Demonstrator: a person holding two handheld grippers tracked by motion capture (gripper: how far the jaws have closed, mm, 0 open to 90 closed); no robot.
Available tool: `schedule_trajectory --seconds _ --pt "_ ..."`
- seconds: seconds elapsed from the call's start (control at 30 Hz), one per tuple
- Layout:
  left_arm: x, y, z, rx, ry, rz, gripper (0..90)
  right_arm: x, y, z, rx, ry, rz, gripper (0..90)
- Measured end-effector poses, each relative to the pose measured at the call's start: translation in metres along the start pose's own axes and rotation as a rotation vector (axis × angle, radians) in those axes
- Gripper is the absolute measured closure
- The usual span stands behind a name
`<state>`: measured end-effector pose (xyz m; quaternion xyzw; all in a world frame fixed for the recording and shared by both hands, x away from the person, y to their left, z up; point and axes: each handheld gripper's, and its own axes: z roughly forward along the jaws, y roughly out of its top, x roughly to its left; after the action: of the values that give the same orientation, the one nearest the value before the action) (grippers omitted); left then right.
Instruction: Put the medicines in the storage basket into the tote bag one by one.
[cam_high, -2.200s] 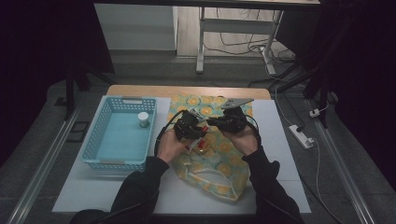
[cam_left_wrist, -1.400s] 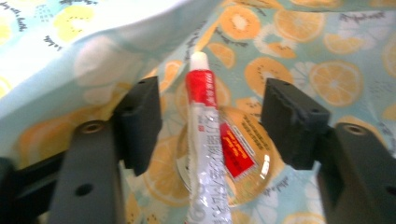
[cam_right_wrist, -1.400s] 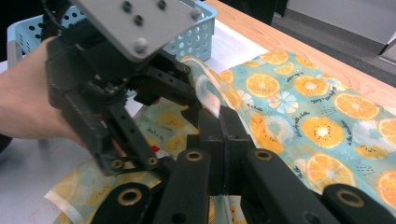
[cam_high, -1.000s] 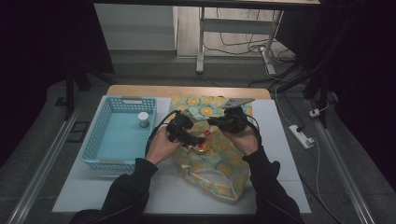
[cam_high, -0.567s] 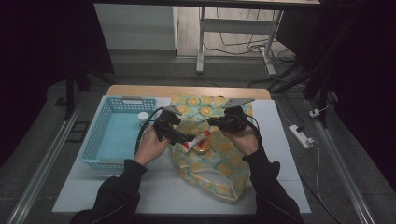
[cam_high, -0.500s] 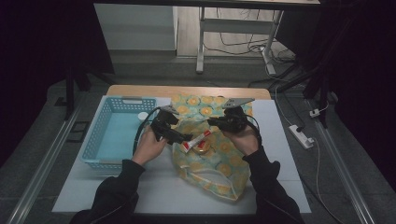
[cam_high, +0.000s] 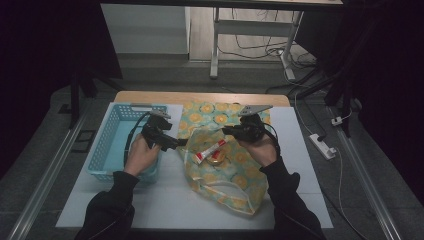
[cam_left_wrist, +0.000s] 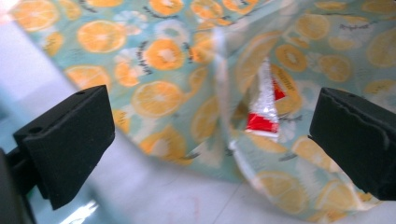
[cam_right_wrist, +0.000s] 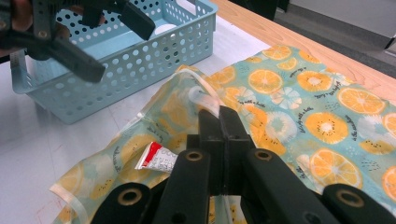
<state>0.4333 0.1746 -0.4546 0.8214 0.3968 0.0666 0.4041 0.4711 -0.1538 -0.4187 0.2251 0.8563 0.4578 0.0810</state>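
Left claw (cam_high: 176, 143) just opened wide, empty, pulled back from bag (cam_high: 225, 165) mouth toward basket (cam_high: 115, 150). Tube (cam_high: 210, 150) inside bag on desk. Right claw (cam_high: 231, 131) pinching bag rim shut-tight.

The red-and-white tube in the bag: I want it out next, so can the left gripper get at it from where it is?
Probably yes. The left gripper is open, its jaws have just been opening, empty, facing the tube. The right gripper holds the bag rim up, keeping the mouth open.
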Motion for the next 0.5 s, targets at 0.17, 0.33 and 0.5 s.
schedule_trajectory --seconds 0.17,0.33,0.5 --pt "0.011 -0.006 -0.014 -0.005 0.052 0.001 0.0 -0.001 0.0 -0.001 0.001 0.001 0.008 90.0" --pt "0.022 -0.011 -0.026 -0.014 0.118 -0.004 0.0 -0.002 0.0 -0.001 -0.001 0.001 0.008 90.0" --pt "0.039 -0.016 -0.034 -0.029 0.158 -0.05 0.0 -0.002 0.0 -0.001 0.002 0.0 0.007 90.0"
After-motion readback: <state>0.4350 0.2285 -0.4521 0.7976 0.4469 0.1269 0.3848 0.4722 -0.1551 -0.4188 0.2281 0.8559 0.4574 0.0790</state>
